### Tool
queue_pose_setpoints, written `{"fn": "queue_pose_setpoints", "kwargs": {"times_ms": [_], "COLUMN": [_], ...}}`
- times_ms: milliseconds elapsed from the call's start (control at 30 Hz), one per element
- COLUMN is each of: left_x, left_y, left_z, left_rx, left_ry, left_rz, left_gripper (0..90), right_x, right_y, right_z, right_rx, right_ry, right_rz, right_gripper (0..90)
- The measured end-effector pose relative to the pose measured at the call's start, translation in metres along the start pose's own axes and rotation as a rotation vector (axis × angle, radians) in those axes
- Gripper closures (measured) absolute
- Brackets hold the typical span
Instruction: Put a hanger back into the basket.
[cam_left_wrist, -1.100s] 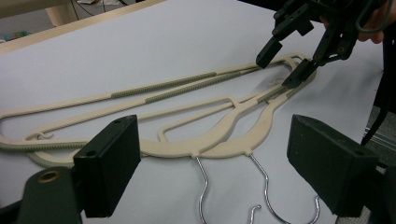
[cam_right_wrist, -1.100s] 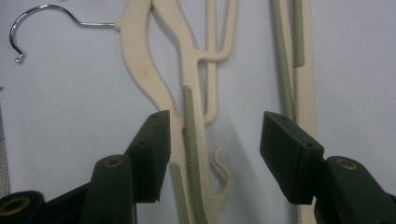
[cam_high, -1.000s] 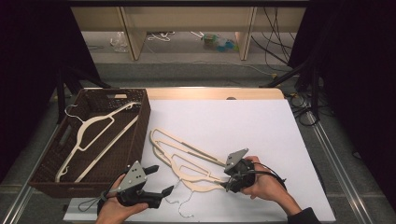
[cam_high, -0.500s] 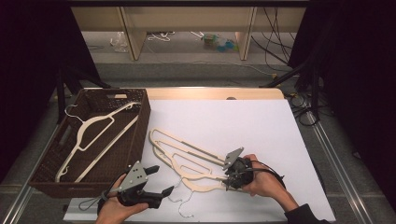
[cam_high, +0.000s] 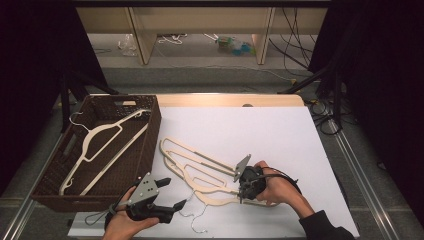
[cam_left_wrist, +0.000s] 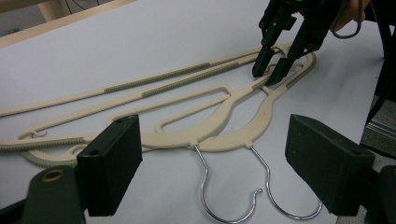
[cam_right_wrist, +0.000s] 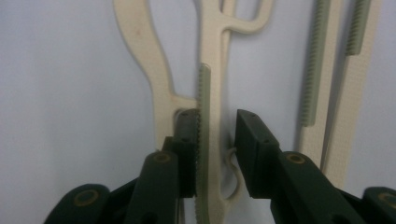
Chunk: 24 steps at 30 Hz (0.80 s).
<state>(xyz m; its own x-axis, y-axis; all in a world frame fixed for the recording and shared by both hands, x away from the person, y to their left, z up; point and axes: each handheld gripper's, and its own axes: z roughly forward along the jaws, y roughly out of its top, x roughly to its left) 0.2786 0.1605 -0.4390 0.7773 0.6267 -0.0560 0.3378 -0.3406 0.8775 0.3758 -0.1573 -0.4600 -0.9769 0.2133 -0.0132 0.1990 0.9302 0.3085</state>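
Note:
Two cream plastic hangers (cam_high: 200, 172) with wire hooks (cam_left_wrist: 233, 205) lie overlapping on the white table cover (cam_high: 260, 130). My right gripper (cam_high: 242, 196) points down at their right ends. In the right gripper view its jaws (cam_right_wrist: 215, 126) straddle one ribbed hanger arm (cam_right_wrist: 205, 140): the left jaw touches it and a gap shows at the right jaw, so it is open. My left gripper (cam_high: 170, 194) is held near the front edge, left of the hooks. Its jaws (cam_left_wrist: 219, 163) stand wide open with nothing between them. A third cream hanger (cam_high: 100, 145) lies in the brown wicker basket (cam_high: 152, 135).
The basket stands at the table's left side, its right wall next to the hangers' left ends. The cover's front edge runs just below both hands. A wooden table edge (cam_high: 225, 100) lies at the back, with cables (cam_high: 300, 55) on the floor beyond.
My right gripper has shifted slightly left and come down over the hanger arm. The left gripper has stayed put, still open.

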Motion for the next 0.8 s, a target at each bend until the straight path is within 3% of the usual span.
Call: {"fn": "queue_pose_setpoints", "kwargs": {"times_ms": [67, 133, 167, 400, 500, 667, 700, 767, 800], "left_x": [0.001, 0.001, 0.000, 0.000, 0.000, 0.000, 0.002, 0.001, 0.002], "left_y": [0.001, 0.000, 0.000, 0.000, 0.000, 0.000, 0.000, -0.001, -0.001], "left_z": [0.000, 0.000, 0.000, 0.000, 0.000, 0.002, 0.003, 0.005, 0.006], "left_rx": [0.000, 0.001, 0.001, 0.008, 0.009, 0.014, 0.018, 0.036, 0.039], "left_ry": [0.000, 0.001, 0.002, 0.003, 0.002, 0.003, -0.003, 0.008, 0.005], "left_rz": [0.026, 0.018, 0.006, 0.015, 0.017, 0.026, 0.055, 0.051, 0.077], "left_gripper": [18.8, 18.9, 18.9, 19.2, 19.2, 19.5, 19.7, 20.0, 20.2], "right_x": [0.000, 0.001, 0.001, 0.005, 0.006, 0.006, 0.006, 0.006, 0.006], "right_y": [0.001, 0.002, 0.003, 0.005, 0.005, 0.002, 0.003, 0.002, 0.002], "right_z": [0.000, 0.000, 0.000, -0.003, -0.003, -0.009, -0.011, -0.016, -0.019], "right_rx": [0.006, 0.015, 0.018, 0.060, 0.071, 0.072, 0.066, 0.063, 0.058], "right_ry": [0.003, 0.009, -0.004, -0.012, -0.024, -0.003, -0.006, -0.005, -0.006], "right_rz": [-0.020, -0.029, -0.058, -0.108, -0.103, -0.091, -0.099, -0.097, -0.094], "right_gripper": [72.2, 72.7, 73.2, 73.9, 74.0, 74.0, 74.2, 74.1, 74.1]}}
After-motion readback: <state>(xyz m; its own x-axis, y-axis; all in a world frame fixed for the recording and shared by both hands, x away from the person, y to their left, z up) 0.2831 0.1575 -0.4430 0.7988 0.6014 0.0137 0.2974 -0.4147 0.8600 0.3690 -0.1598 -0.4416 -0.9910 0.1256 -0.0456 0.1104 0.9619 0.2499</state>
